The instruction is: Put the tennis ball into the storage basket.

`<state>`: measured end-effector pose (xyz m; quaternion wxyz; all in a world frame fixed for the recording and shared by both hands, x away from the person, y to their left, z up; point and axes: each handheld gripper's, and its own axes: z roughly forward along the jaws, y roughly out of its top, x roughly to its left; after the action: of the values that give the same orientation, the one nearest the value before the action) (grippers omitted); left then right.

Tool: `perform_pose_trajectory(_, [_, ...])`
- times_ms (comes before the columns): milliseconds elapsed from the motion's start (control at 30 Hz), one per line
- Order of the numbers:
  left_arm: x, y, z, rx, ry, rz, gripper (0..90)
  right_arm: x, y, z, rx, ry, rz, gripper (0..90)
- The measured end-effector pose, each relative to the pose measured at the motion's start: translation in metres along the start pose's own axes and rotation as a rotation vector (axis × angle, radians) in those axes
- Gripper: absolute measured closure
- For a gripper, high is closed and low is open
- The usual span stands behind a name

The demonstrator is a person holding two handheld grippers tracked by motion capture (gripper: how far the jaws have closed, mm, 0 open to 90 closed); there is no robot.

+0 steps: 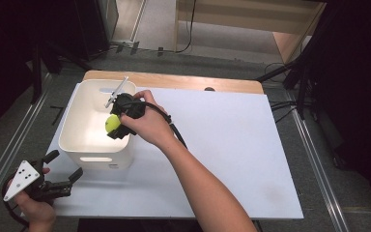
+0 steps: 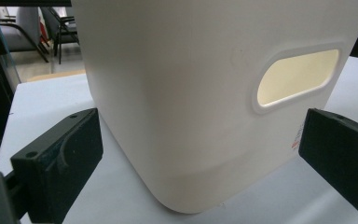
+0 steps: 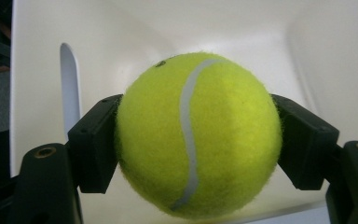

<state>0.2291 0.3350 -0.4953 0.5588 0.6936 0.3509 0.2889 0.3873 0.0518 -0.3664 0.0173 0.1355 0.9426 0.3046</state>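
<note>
A yellow-green tennis ball [image 1: 111,123] [image 3: 198,135] is held over the inside of a white plastic bin [image 1: 75,129] [image 3: 37,60], just past its right rim. My right gripper [image 1: 116,121] [image 3: 198,144] is shut on the ball, one black pad pressed on each side. The bin stands at the table's left, with an oval handle hole [image 2: 296,77] in its near wall [image 2: 182,107]. My left gripper [image 1: 64,170] [image 2: 200,154] rests at the near left corner of the table, open, its jaws pointing at that near wall with nothing between them.
A white sheet [image 1: 232,140] covers the table, with a wooden edge [image 1: 174,79] at the back. Dark stands and cables [image 1: 294,77] flank the far right. Grey floor and metal rails [image 1: 9,145] run along both sides. Chairs [image 2: 51,28] stand beyond the bin in the left gripper view.
</note>
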Motion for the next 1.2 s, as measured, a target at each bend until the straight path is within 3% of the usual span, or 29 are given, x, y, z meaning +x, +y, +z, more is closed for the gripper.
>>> perform_pose_trajectory(267, [0.000, 0.000, 0.000, 0.001, -0.001, -0.002, 0.0, 0.001, -0.004, 0.008, 0.025, -0.015, -0.012, 21.0])
perform_pose_trajectory(467, [0.000, 0.000, 0.000, -0.001, -0.001, -0.001, 0.0, 0.001, -0.004, 0.004, 0.022, -0.019, -0.009, 17.2])
perform_pose_trajectory(600, [0.000, 0.000, 0.000, -0.003, -0.003, 0.000, 0.0, 0.002, -0.008, -0.002, -0.014, -0.018, -0.029, 9.9])
perform_pose_trajectory(700, [0.000, 0.000, 0.000, -0.002, -0.002, 0.000, 0.0, 0.003, -0.011, -0.004, -0.037, -0.009, -0.023, 9.4])
perform_pose_trajectory(833, [-0.001, 0.000, 0.001, 0.001, 0.003, 0.002, 0.0, 0.003, -0.017, -0.011, -0.066, -0.023, -0.022, 0.0])
perform_pose_trajectory(933, [-0.001, 0.000, 0.001, 0.000, 0.002, 0.001, 0.0, 0.002, -0.024, -0.019, -0.123, -0.028, -0.008, 0.0])
perform_pose_trajectory(1200, [-0.001, 0.000, 0.001, 0.001, 0.003, 0.002, 0.0, 0.001, -0.039, -0.036, -0.174, -0.059, 0.026, 0.0])
